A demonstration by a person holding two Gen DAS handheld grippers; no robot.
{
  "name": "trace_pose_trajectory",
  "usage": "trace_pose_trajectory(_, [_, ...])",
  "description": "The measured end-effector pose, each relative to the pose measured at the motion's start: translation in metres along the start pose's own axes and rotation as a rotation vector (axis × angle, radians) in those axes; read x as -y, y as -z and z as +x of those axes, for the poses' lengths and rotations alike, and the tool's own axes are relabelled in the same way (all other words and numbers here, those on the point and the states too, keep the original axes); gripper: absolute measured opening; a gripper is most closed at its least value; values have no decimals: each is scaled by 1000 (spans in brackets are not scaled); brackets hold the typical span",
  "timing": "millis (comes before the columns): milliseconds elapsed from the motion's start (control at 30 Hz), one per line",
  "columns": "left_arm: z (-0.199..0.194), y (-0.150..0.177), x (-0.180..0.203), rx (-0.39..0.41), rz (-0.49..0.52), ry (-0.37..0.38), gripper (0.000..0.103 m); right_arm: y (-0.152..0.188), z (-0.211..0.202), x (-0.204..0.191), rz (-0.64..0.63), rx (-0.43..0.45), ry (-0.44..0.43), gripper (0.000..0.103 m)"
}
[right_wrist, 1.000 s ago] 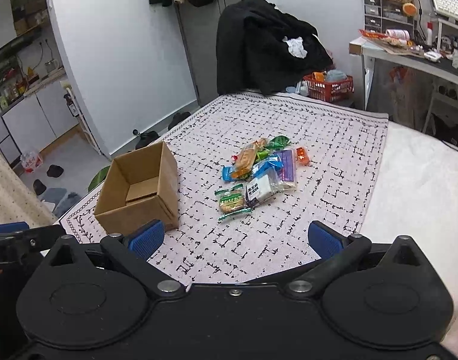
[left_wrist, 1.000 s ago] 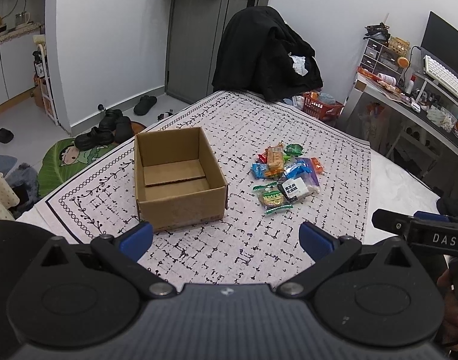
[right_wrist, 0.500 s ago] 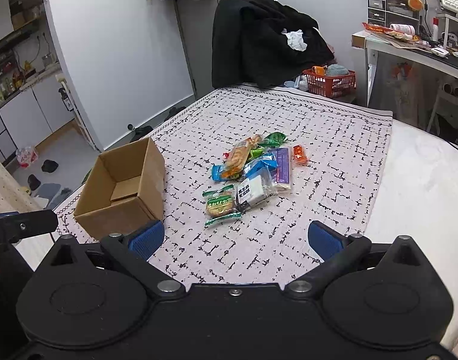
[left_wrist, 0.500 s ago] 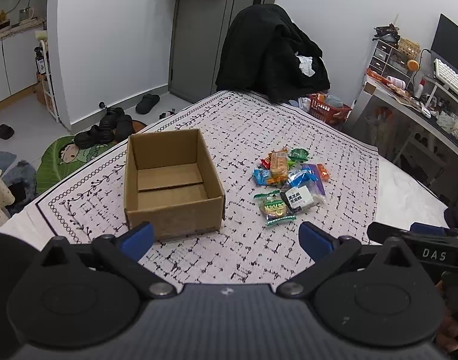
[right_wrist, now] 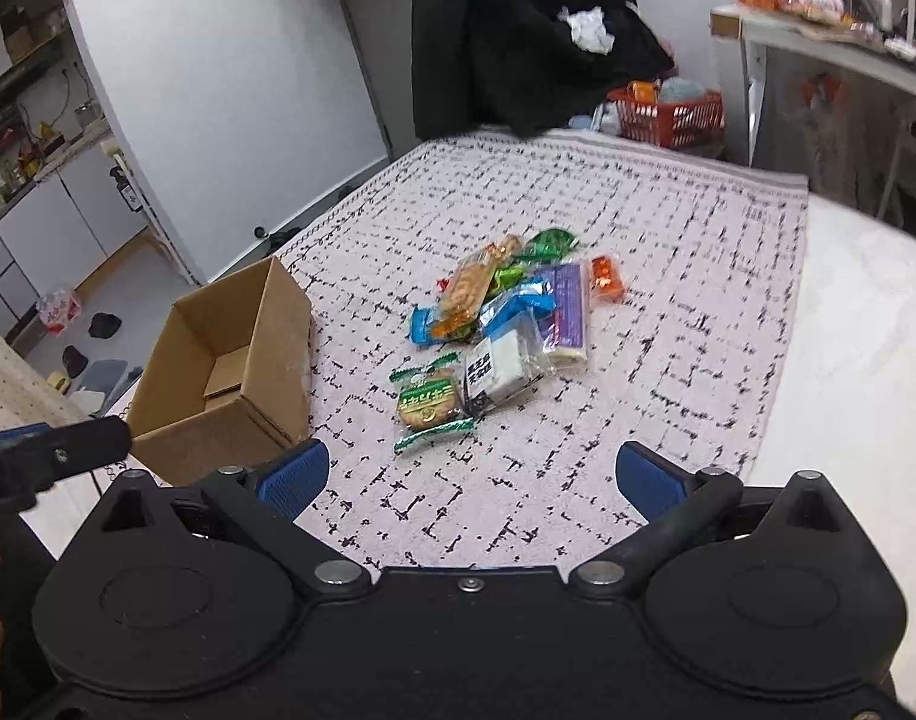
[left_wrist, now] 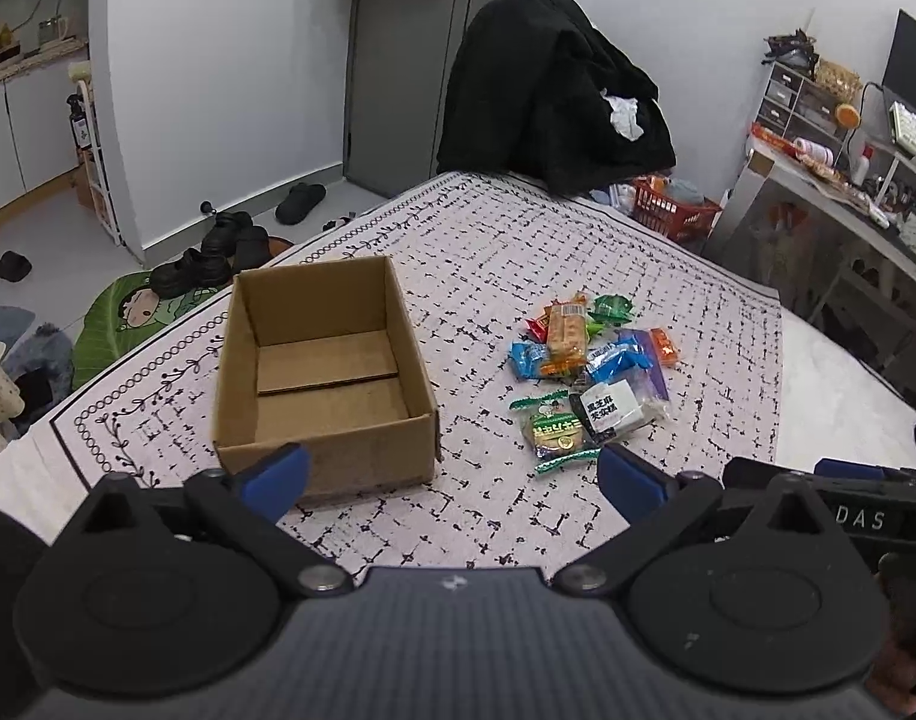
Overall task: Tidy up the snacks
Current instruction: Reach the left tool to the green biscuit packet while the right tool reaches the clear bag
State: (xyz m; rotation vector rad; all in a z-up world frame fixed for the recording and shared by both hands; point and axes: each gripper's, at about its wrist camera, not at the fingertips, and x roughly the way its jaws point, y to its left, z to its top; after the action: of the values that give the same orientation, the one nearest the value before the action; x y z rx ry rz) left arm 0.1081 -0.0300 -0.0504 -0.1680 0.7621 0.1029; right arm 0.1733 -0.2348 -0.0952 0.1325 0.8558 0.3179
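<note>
1. Left wrist view: the left claw (left_wrist: 452, 474) is being held wide and empty above the patterned bed cover (left_wrist: 578, 252); an open cardboard box (left_wrist: 323, 375) is being shown just left of the snack pile (left_wrist: 590, 372).
2. Right wrist view: the right claw (right_wrist: 467, 477) is being kept wide, nothing gripped, near the snack pile (right_wrist: 500, 330).

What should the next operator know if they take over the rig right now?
Left claw: open, holding nothing, hovering at the near wall of the open brown cardboard box.
Right claw: open, holding nothing, above the patterned white cloth, short of the snacks.
The pile of colourful wrapped snacks lies on the cloth right of the box; the green-wrapped round biscuit packet is nearest the right claw.
Done: nothing packed; the box holds only a loose cardboard flap.
Left: move every snack into the box.
</note>
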Motion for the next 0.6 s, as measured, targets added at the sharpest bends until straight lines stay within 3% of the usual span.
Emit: trace_pose_trajectory(600, [71,-3,29,-90,-30,30,99,-20,59,36,190,-58,-29,102])
